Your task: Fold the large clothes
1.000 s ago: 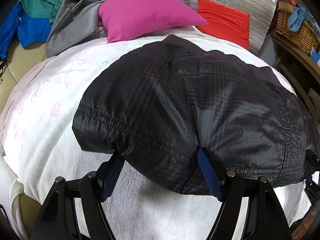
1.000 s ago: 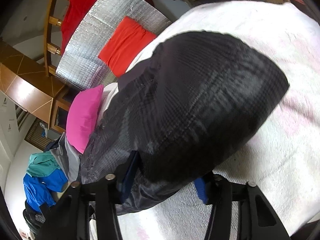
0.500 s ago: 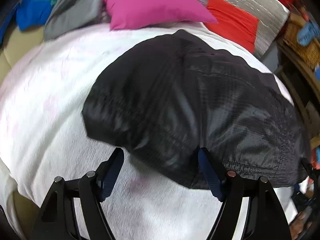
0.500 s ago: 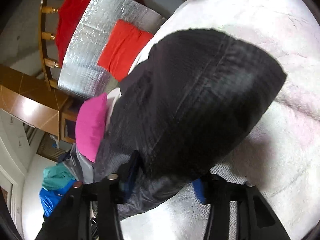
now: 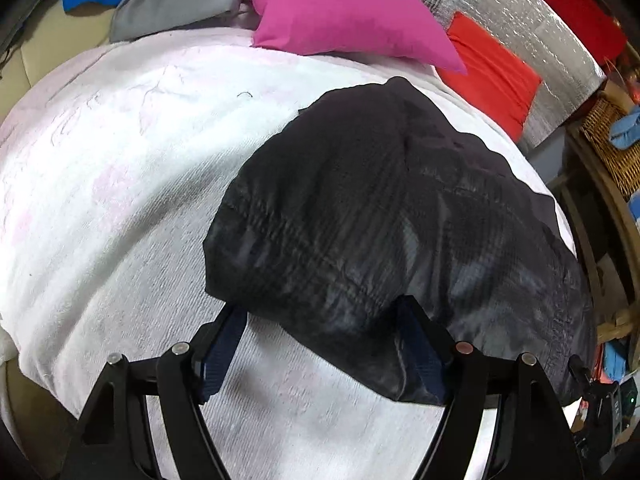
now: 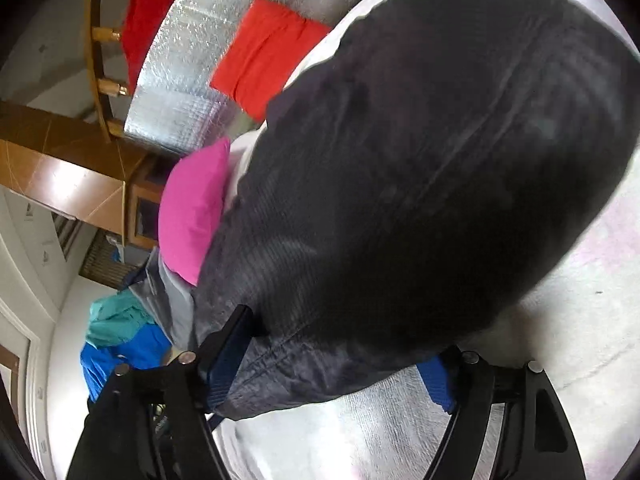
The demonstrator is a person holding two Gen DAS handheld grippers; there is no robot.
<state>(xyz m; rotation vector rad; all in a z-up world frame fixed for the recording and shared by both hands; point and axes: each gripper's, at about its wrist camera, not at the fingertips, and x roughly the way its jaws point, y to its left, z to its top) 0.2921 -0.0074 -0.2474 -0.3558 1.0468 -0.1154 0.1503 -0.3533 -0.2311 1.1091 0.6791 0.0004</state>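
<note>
Right wrist: jaws opening around black garment (image 6: pixel 420 184); pink pillow (image 6: pixel 192 216) beyond

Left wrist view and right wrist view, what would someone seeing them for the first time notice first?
The dark, shiny garment dominates both views, lying in a rounded heap on the white cover, its near edge between the fingers of the left gripper; the right gripper is opening, with the hem between its fingers. Behind it, a bright pink pillow and a red cushion against a silver foil panel catch the eye.
</note>
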